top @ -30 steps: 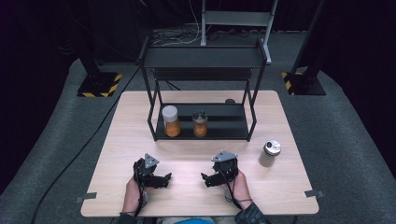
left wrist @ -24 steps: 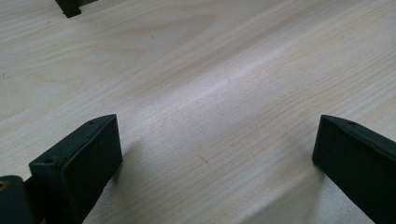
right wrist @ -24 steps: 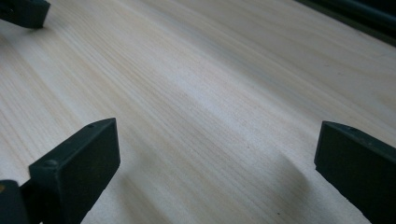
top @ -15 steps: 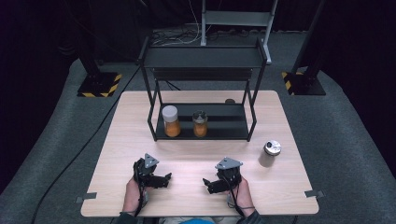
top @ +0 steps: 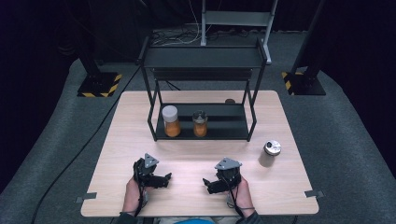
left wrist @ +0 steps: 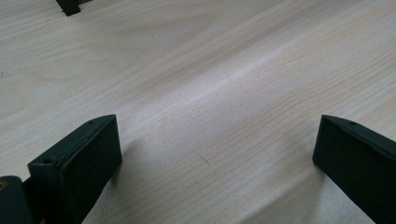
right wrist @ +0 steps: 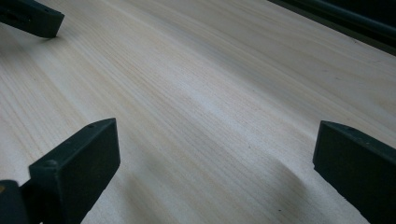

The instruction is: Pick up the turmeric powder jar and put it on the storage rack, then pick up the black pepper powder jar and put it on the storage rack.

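You are resting both the left gripper (top: 164,178) and the right gripper (top: 208,183) on the table (top: 140,140) with jaws spread and empty, so for the nearest thing, the metal-capped canister (top: 269,154) standing right of your right gripper, I would judge it rigid, smooth and likely slippery, best taken around mid-body.

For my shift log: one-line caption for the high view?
Both open grippers, left gripper and right gripper, rest near the table's front edge; silver-lidded jar stands nearest.

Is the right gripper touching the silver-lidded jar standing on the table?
Apart. In the high view, the right gripper sits near the table's front edge, with bare table showing between it and the jar to its right.
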{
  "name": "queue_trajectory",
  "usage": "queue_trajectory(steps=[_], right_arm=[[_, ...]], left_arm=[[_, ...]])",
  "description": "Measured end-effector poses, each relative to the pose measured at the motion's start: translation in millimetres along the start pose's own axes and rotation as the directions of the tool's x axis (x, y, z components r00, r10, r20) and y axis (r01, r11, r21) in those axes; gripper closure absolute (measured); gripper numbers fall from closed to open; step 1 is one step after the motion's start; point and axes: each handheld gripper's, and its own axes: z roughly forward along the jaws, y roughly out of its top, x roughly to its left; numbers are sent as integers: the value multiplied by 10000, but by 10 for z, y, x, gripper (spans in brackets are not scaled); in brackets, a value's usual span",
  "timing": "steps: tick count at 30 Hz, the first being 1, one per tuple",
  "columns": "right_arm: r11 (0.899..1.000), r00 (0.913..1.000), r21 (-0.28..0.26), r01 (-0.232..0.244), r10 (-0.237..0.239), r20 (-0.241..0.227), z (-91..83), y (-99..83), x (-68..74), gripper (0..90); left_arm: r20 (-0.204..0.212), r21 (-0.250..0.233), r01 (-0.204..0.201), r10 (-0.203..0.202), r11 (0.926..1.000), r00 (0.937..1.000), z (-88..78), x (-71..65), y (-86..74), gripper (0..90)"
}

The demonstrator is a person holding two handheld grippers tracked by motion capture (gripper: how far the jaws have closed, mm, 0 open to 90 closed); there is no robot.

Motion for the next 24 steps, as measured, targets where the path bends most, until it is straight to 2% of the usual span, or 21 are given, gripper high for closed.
queue_trajectory(steps=[8, 14, 18, 20, 24], right_arm=[[10000, 9999, 13, 4, -5, 110, 1, 2, 20, 0], [9996, 9986, 176, 238, -246, 465, 14, 28, 107, 0], [9999, 9985, 115, 90, -96, 534, 10, 19, 104, 1], [10000, 9964, 69, -17, 11, 849, 10, 11, 148, 8], [9995, 9949, -129, -302, 313, 956, -5, -18, 138, 8]], left_arm=[[9, -1, 13, -13, 10000, 10000, 1, 2, 0, 4], [-3, 0, 0, 0, 10000, 10000, 0, 0, 1, 4], [7, -5, 4, -4, 10000, 10000, 0, 1, -1, 5], [2, -4, -5, 5, 10000, 10000, 0, 0, -1, 6], [-28, -15, -28, 28, 10000, 10000, -2, -7, -2, 5]])
